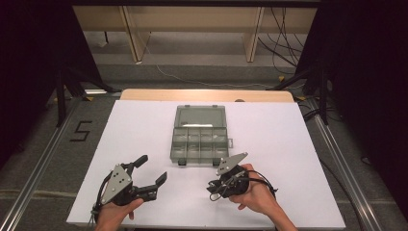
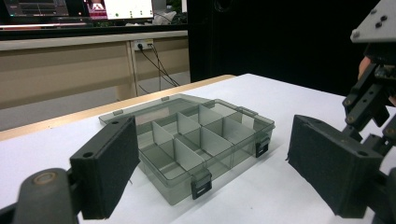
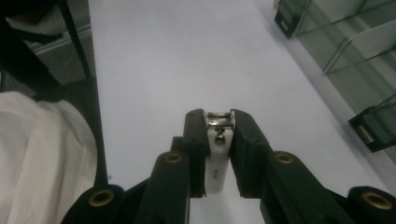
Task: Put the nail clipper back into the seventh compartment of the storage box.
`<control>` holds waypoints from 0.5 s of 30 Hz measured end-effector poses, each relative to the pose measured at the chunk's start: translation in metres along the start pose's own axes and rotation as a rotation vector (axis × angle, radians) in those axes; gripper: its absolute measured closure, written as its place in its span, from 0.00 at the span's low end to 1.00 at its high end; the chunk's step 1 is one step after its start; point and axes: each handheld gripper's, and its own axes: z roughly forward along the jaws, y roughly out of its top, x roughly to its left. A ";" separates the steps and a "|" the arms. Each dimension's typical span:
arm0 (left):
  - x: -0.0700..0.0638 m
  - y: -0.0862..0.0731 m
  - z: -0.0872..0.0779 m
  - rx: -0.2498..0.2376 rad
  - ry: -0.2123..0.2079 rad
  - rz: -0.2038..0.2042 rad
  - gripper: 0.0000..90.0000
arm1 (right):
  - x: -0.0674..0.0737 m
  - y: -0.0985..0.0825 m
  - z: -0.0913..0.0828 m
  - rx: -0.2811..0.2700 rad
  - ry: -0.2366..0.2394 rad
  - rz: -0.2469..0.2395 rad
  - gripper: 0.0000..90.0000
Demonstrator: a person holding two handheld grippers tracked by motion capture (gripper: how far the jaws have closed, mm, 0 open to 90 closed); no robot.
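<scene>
A clear grey compartment box (image 1: 199, 144) lies open in the middle of the white table, its lid (image 1: 199, 117) folded back flat. My left gripper (image 1: 151, 169) stands open near the table's front left, jaws wide and aimed at the box (image 2: 196, 140), with nothing between its pads (image 2: 114, 165). My right gripper (image 1: 214, 188) hovers just in front of the box's near right corner. Its jaws are shut (image 3: 219, 122) on a small white object with a metal end (image 3: 218, 163). The box's black latches (image 3: 372, 127) lie to the right in the right gripper view.
The white table sheet (image 1: 288, 144) has bare room on both sides of the box. The right gripper (image 2: 373, 93) hangs at the right edge of the left gripper view. White cloth (image 3: 37, 158) lies below the table edge. Cables and desk legs stand behind the table.
</scene>
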 end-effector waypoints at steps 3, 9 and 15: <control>0.000 0.000 -0.001 0.010 0.005 0.001 0.18 | 0.000 0.001 -0.002 -0.015 -0.006 0.005 0.86; -0.001 0.000 -0.001 0.009 0.007 0.000 0.18 | -0.007 0.010 -0.006 -0.050 -0.061 0.017 0.86; -0.001 0.000 0.000 0.007 0.007 0.001 0.18 | -0.013 0.016 -0.010 -0.079 -0.110 0.025 0.86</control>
